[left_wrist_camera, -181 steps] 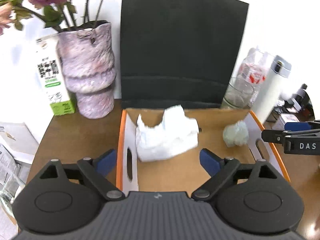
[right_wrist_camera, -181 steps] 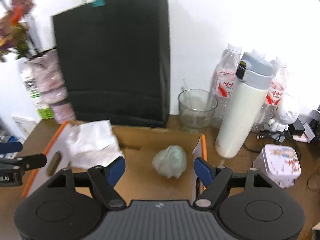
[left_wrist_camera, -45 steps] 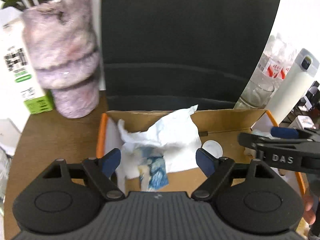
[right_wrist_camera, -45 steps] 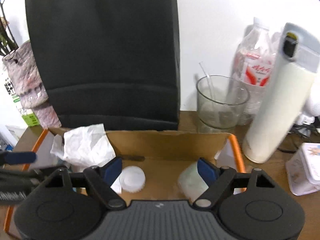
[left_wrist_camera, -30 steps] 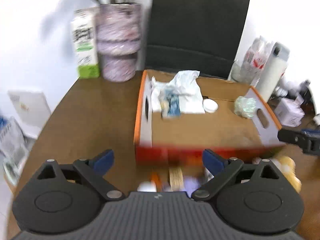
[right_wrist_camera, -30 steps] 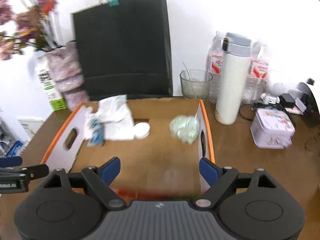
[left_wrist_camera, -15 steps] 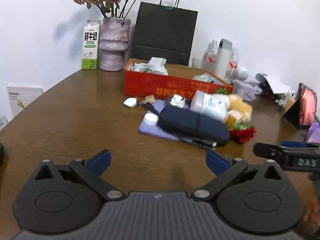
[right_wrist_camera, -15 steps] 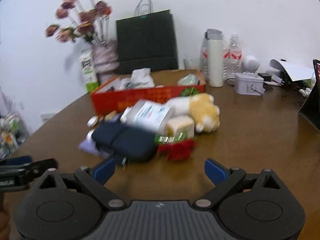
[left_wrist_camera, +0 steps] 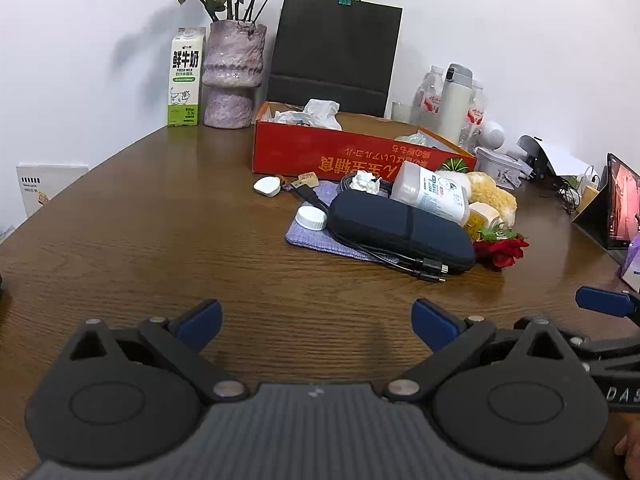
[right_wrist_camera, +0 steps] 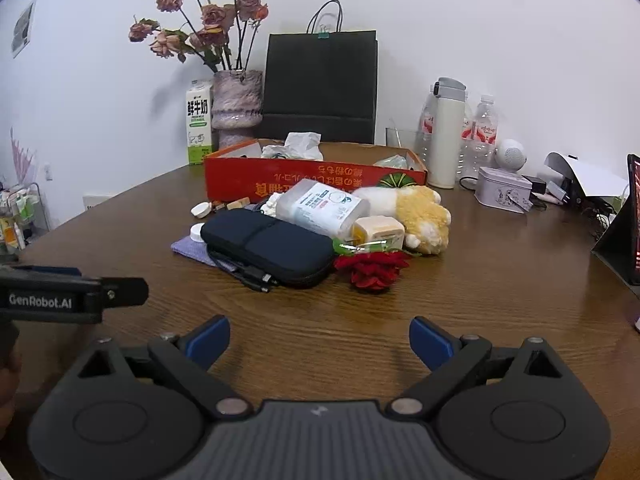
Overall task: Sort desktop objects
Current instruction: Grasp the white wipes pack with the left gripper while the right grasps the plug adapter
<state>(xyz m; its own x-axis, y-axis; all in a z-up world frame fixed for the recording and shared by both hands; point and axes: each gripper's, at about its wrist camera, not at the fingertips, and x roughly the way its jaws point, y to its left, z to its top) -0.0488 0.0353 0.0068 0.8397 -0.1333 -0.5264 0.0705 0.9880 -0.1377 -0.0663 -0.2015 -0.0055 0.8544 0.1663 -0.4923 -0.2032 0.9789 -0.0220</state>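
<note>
My left gripper (left_wrist_camera: 316, 316): its jaws stand wide apart and nothing is between them. It hangs low over bare wood at the bottom of the left wrist view, well apart from the heap.

My right gripper (right_wrist_camera: 319, 335): its jaws have just been opening, and they are now wide with only table between them. I judge that I hold it back so I can see the whole heap.

Table (left_wrist_camera: 160, 240): brown wood, filling the lower half of both views.

Red box (left_wrist_camera: 352, 156): it stands behind the heap, in the middle of the frame. White tissue (left_wrist_camera: 320, 114) sticks up at its left end, so I judge it is the place where sorted things go.

Heap: in the centre of both views, just in front of the box.
- Dark pouch (right_wrist_camera: 268, 246): it lies flat on a purple cloth (left_wrist_camera: 308, 236), at the front, with a black cable (right_wrist_camera: 250, 274) under its near edge.
- White bottle (right_wrist_camera: 320, 206): it lies on its side, leaning on the pouch.
- Plush toy (right_wrist_camera: 420, 212): right of the bottle, touching it.
- Red rose (right_wrist_camera: 372, 268): the nearest thing to my right gripper.
- White cap (left_wrist_camera: 310, 218): on the cloth, left of the pouch.

Progress: most things are still outside the box, so sorting seems at an early stage.

Next move: I think the rose or the pouch is easiest, because they are in front and nothing covers them.
</note>
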